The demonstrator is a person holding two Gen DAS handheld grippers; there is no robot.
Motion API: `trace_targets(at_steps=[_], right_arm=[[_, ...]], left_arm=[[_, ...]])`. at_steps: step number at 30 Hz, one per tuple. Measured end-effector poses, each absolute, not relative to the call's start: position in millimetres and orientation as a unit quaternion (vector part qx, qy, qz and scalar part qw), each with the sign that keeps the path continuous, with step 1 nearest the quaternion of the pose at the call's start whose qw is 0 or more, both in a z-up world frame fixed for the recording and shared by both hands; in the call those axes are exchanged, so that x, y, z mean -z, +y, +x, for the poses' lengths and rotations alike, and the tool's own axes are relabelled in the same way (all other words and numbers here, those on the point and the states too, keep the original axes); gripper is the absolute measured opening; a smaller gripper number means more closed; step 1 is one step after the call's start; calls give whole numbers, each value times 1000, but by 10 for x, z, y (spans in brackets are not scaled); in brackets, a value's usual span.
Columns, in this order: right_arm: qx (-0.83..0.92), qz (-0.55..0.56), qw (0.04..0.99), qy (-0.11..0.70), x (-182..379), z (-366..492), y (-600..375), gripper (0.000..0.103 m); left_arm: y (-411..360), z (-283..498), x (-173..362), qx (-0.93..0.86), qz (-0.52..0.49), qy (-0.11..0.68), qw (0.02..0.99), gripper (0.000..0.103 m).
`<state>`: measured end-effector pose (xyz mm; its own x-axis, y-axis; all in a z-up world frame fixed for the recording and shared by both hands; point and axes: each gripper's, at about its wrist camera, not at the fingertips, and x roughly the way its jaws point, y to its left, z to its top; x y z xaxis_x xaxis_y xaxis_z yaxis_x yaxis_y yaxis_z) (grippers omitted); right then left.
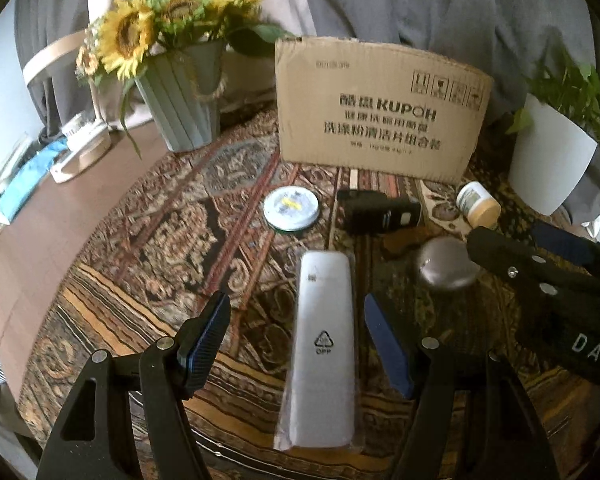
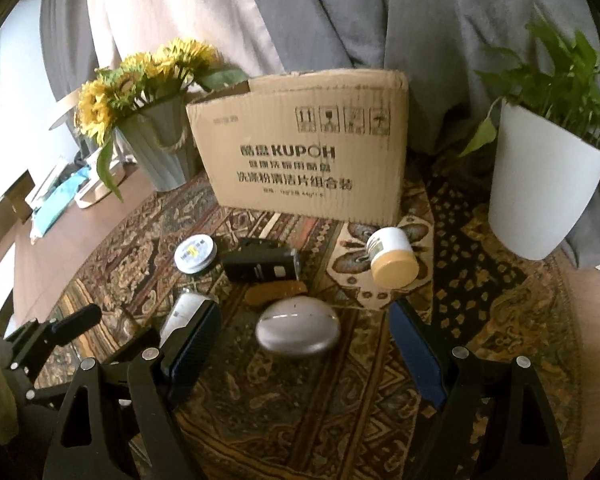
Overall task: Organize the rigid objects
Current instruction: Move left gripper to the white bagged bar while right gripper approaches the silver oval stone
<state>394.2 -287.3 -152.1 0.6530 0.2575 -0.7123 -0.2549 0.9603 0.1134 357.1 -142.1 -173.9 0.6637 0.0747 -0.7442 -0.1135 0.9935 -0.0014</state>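
Observation:
A white remote in a clear wrapper (image 1: 324,344) lies on the patterned cloth, between the fingers of my open left gripper (image 1: 298,312), which does not touch it. My open right gripper (image 2: 304,332) straddles a grey oval case (image 2: 298,330); the jaws stand apart from it. Behind lie a round tin (image 1: 291,209) (image 2: 195,255), a black device (image 1: 380,210) (image 2: 262,266), a brown piece (image 2: 276,293) and a white jar with a tan lid on its side (image 1: 478,205) (image 2: 392,258). The cardboard box (image 1: 380,108) (image 2: 304,144) stands at the back.
A sunflower pot (image 1: 184,100) (image 2: 156,148) stands back left, a white plant pot (image 1: 548,156) (image 2: 540,184) back right. The right gripper's body (image 1: 548,280) shows at the right of the left wrist view. Grey curtains hang behind. Clutter lies on the wooden table at far left (image 1: 40,168).

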Motion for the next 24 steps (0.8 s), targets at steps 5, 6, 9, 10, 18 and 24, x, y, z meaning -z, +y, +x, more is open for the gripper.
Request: trace_targets(at_steps=[5,6,9,10,18,24], right_arm=[[-154,-2,902,404,1648,4004,-2830,86],[-155,-3,901,405,1670,4018,-2826,86],[-163,-5,894,417,1759,4074,-2811,86],[-163,-6,893,419,1780,4083,-2805,86],[-168,-10,883,438,1971,4166,-2759,86],[-175,-12,877,447,2082,4230,-2703,86]], left_arm=[[-1472,3570,1837,-49,-15,408,911,69],[-1489,3575,1856,-47,-13,410,911,69],[-1521,3598,1918,-46,-7,413,909,69],[-1525,3612,1938,-45,-8,416,908,68],[-1508,3718,2082,-47,-16,433,900,56],[-1502,3767,2125,-50,-15,434,899,54]])
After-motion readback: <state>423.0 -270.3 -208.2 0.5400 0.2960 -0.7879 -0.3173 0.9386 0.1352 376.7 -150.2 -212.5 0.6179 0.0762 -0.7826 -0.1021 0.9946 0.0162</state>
